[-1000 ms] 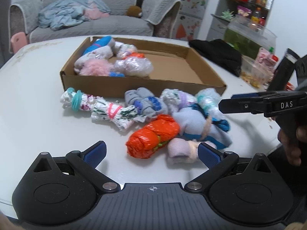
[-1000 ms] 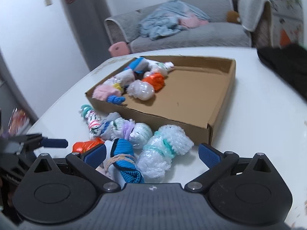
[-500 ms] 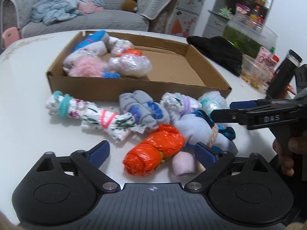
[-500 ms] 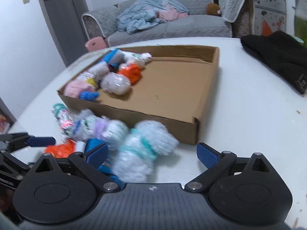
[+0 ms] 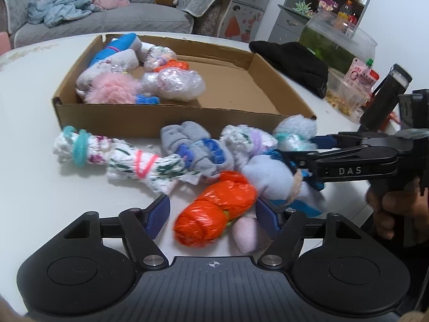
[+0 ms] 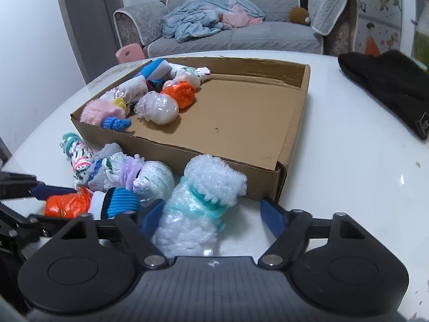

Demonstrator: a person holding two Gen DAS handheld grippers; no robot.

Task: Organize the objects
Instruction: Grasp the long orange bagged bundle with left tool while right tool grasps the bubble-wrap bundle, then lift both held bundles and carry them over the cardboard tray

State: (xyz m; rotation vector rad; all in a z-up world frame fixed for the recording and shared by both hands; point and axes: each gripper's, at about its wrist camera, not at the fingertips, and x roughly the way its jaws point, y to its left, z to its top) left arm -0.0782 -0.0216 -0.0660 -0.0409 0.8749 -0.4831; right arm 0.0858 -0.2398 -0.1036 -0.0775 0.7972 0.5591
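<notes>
A shallow cardboard box [image 5: 171, 123] [image 6: 292, 123] on the white table holds several wrapped bundles in its left part. More bundles lie in front of it. My left gripper [image 5: 213, 212] is open around an orange plastic bundle [image 5: 214, 212] [image 6: 67, 205]. My right gripper [image 6: 209, 217] is open around a white bubble-wrap bundle with a teal band [image 6: 201, 201] [image 5: 293, 131]. The right gripper also shows in the left wrist view [image 5: 308, 150], reaching in from the right. A floral cloth roll [image 5: 118, 158], a grey sock bundle [image 5: 193, 147] and a lilac sock bundle [image 5: 270, 177] lie between.
A black cloth [image 6: 388, 83] [image 5: 292, 61] lies on the table right of the box. Food containers and a bottle [image 5: 356, 86] stand at the far right edge. A grey sofa [image 6: 236, 35] is behind the table.
Both grippers have moved forward toward the pile. The orange bundle now sits between the left fingers and the bubble-wrap bundle between the right fingers. The lilac bundle is blurred.
</notes>
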